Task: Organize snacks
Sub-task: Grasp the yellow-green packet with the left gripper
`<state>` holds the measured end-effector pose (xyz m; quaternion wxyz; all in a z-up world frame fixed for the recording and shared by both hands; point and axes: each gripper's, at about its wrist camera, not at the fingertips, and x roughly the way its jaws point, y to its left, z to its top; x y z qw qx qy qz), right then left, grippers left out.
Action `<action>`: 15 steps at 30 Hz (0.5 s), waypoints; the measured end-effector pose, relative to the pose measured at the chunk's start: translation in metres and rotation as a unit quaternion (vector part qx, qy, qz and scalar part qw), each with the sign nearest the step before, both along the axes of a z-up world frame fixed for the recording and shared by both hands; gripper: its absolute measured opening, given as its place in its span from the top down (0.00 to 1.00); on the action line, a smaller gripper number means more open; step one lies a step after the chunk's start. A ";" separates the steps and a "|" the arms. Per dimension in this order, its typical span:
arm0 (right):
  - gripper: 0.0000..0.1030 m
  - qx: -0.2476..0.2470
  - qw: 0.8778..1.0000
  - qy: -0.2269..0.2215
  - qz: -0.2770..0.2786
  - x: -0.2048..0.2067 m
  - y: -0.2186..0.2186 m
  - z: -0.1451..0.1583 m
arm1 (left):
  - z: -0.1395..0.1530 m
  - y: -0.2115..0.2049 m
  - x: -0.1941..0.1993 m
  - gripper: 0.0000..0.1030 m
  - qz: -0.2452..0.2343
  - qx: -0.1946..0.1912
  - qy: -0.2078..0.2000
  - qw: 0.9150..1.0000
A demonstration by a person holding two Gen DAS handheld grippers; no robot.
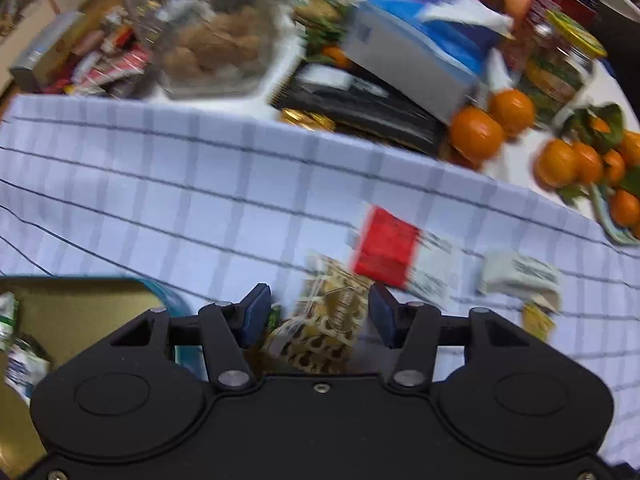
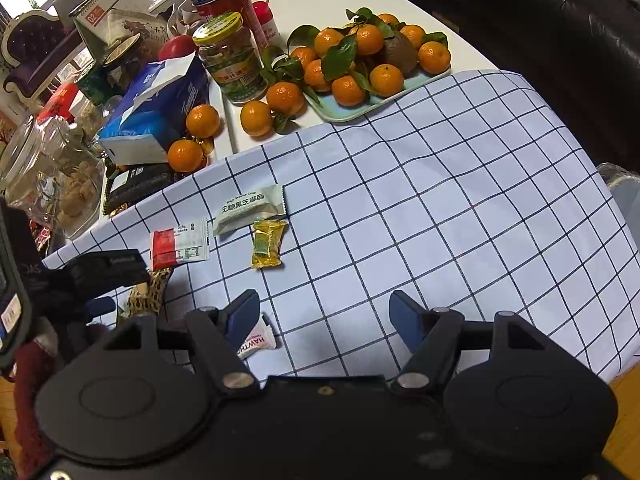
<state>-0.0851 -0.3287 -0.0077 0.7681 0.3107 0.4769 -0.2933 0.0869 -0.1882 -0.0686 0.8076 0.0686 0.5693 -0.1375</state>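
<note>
My left gripper (image 1: 320,316) hangs open over a gold-and-brown patterned snack packet (image 1: 320,328), which lies between its blue pads without being pressed. In the right wrist view the same left gripper (image 2: 116,286) hovers over that packet (image 2: 148,292). Beyond it lie a red-and-white packet (image 1: 388,248) (image 2: 172,246), a white sesame-crisp packet (image 1: 516,276) (image 2: 248,208) and a small yellow candy (image 1: 538,320) (image 2: 268,244). My right gripper (image 2: 324,316) is open with only cloth between its fingers. A white hawthorn packet (image 2: 256,340) lies beside its left finger.
A gold tin (image 1: 80,308) holding a few packets sits at the lower left. The checked cloth (image 2: 440,200) covers the table's near part. Behind it stand a tray of tangerines (image 2: 352,116), a pickle jar (image 2: 232,56), a blue tissue box (image 2: 160,108) and a glass container of biscuits (image 2: 68,188).
</note>
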 end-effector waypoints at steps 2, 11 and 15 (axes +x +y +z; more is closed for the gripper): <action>0.28 0.001 1.000 -0.002 0.001 0.001 0.001 0.000 | -0.007 -0.007 -0.011 0.43 -0.013 -0.015 0.031 0.999; 0.28 -0.009 0.999 -0.012 -0.030 -0.008 -0.007 0.004 | -0.006 -0.040 -0.070 0.44 -0.107 -0.014 0.029 0.994; 0.28 -0.016 0.998 -0.011 -0.057 -0.013 -0.015 0.004 | 0.011 -0.037 -0.073 0.44 -0.107 -0.013 -0.001 0.994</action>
